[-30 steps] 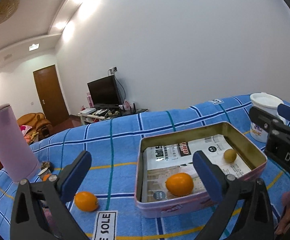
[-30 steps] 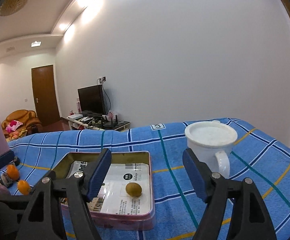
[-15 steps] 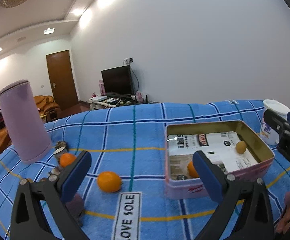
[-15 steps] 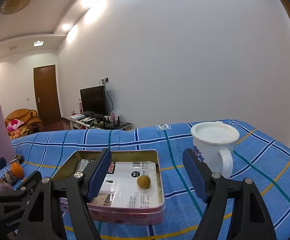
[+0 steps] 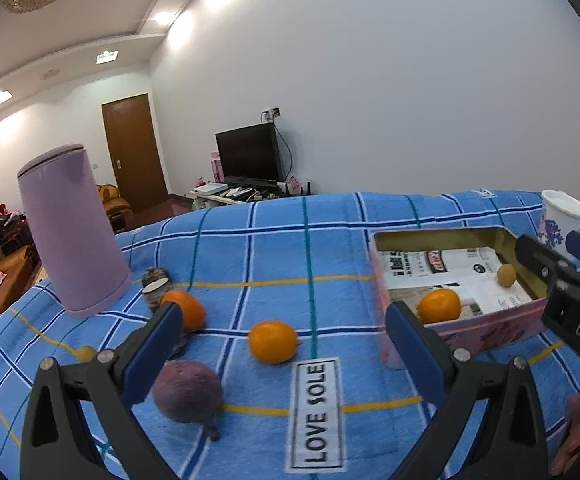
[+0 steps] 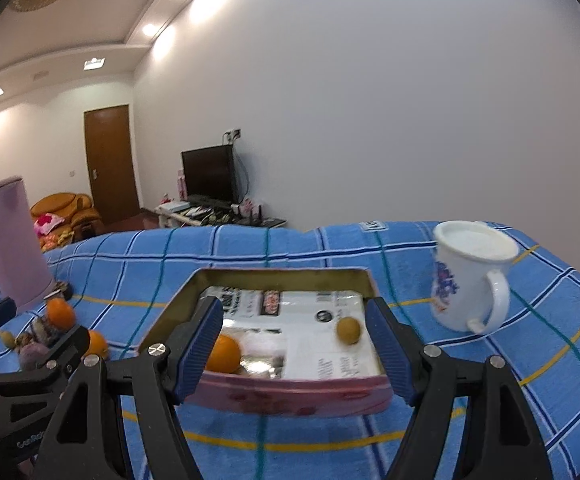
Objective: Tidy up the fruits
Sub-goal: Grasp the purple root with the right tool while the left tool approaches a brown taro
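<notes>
A pink tin box lined with paper holds an orange and a small yellow-brown fruit. On the blue checked cloth, left of the box, lie an orange, a second orange and a purple fruit. My left gripper is open and empty, above the loose orange. My right gripper is open and empty, just in front of the box.
A tall lilac cylinder stands at the left. A white mug stands right of the box. A small yellow fruit and a grey lump lie near the cylinder.
My left gripper has swung left, away from the box, and now faces the loose fruits. My right gripper has moved closer to the box and turned a little left.
</notes>
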A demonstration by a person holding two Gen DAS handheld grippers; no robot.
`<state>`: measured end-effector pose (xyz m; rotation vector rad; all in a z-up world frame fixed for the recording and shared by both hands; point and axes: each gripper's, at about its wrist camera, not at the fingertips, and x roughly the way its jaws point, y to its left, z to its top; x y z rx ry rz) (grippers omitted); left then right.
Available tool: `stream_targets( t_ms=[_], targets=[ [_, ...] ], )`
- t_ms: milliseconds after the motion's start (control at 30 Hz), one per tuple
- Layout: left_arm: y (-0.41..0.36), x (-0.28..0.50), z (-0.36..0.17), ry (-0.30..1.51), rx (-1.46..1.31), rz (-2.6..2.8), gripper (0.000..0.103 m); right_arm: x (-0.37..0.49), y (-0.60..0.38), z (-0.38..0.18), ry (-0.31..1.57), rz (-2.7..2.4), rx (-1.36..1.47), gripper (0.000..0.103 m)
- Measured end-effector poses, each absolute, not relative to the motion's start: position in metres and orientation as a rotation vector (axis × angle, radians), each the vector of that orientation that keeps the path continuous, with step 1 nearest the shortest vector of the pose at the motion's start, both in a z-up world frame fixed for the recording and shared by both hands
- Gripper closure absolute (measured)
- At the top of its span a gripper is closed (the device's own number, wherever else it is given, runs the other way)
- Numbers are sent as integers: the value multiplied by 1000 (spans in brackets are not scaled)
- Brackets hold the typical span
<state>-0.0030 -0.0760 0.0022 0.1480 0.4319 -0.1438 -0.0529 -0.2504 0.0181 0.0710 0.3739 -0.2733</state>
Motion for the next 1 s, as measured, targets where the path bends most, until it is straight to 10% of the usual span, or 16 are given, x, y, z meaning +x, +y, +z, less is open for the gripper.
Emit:
stream_targets(
  t_ms=[1000],
  targets=[
    [126,47,-20,617,-51,176,0,2,-106,-4,591,75,19,28]
  ],
)
